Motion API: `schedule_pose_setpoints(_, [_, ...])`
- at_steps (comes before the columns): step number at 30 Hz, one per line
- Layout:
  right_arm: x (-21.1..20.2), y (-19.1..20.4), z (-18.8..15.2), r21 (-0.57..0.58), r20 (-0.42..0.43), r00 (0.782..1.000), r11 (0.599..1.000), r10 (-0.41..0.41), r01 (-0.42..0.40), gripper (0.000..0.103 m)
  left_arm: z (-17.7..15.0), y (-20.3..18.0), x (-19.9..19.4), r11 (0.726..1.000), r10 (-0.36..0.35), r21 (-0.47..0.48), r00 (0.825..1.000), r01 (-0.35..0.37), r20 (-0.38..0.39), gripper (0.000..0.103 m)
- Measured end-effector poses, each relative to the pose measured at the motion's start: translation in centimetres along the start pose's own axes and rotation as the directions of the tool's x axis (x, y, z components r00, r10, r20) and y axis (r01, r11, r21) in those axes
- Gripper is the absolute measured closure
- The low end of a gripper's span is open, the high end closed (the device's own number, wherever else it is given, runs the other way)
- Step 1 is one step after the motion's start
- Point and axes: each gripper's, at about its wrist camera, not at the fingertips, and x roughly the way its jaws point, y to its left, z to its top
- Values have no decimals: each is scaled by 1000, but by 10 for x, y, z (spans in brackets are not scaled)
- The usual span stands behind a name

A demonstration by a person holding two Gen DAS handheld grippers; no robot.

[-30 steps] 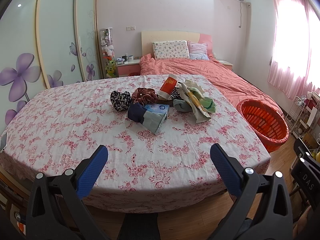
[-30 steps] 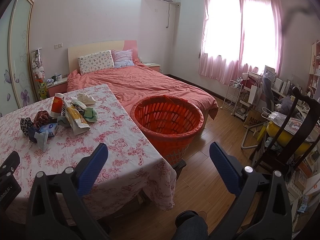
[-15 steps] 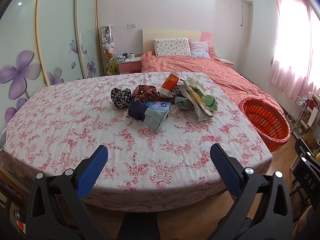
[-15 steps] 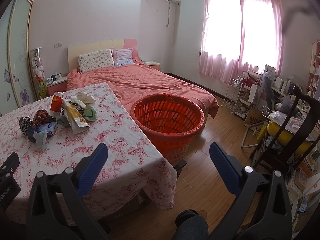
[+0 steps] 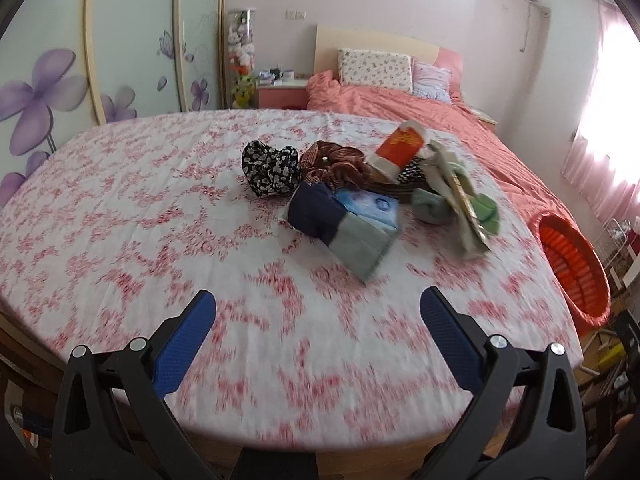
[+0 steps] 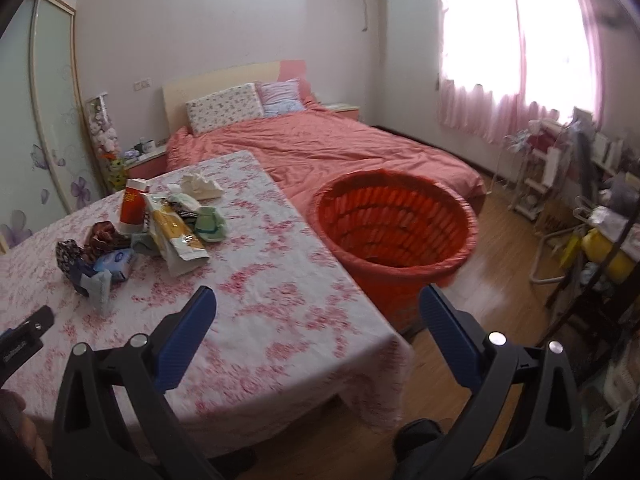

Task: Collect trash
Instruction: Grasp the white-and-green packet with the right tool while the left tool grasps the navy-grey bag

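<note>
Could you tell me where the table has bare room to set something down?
The floral tablecloth is bare between both open grippers and the pile, and left of the black floral pouch. It is crowded from that pouch to the yellow wrapper, toward the orange basket.

No print is legible: markings on the red tube, the blue packet and the yellow wrapper are too blurred to read.

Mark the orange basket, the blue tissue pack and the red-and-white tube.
orange basket [image 6: 394, 224], right wrist view, inner wall.
blue tissue pack [image 5: 370, 208], left wrist view, top face.
red-and-white tube [image 5: 402, 147], left wrist view, red body.
</note>
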Motion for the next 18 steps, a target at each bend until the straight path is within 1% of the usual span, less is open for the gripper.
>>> schedule_pose_setpoints(3, [20, 12, 7, -11, -24, 998, 998, 55, -55, 4, 15, -2, 26, 1000, -12, -9, 999, 11, -32, 2])
schedule_pose_setpoints(6, [42, 28, 16, -37, -47, 994, 994, 99, -101, 4, 26, -6, 48, 1000, -7, -5, 999, 7, -40, 2])
schedule_pose_setpoints(7, [50, 35, 20, -48, -51, 992, 992, 114, -116, 4, 29, -6, 53, 1000, -7, -9, 999, 7, -41, 2])
schedule_pose_setpoints(9, [65, 46, 24, -64, -63, 988, 987, 142, -146, 9, 35, -6, 63, 1000, -9, -23, 998, 8, -54, 2])
schedule_pose_setpoints(11, [83, 58, 28, -75, -93, 976, 976, 198, -205, 17, 38, -8, 71, 1000, -12, -29, 998, 10, -62, 2])
schedule_pose_setpoints(14, [109, 78, 32, -87, -155, 951, 955, 269, -285, 25, 39, -10, 82, 1000, -3, -16, 997, 2, -81, 5])
schedule_pose_setpoints(18, [139, 102, 32, -77, -225, 918, 934, 326, -350, 28, 38, -10, 90, 1000, -7, -6, 994, 6, -108, 9])
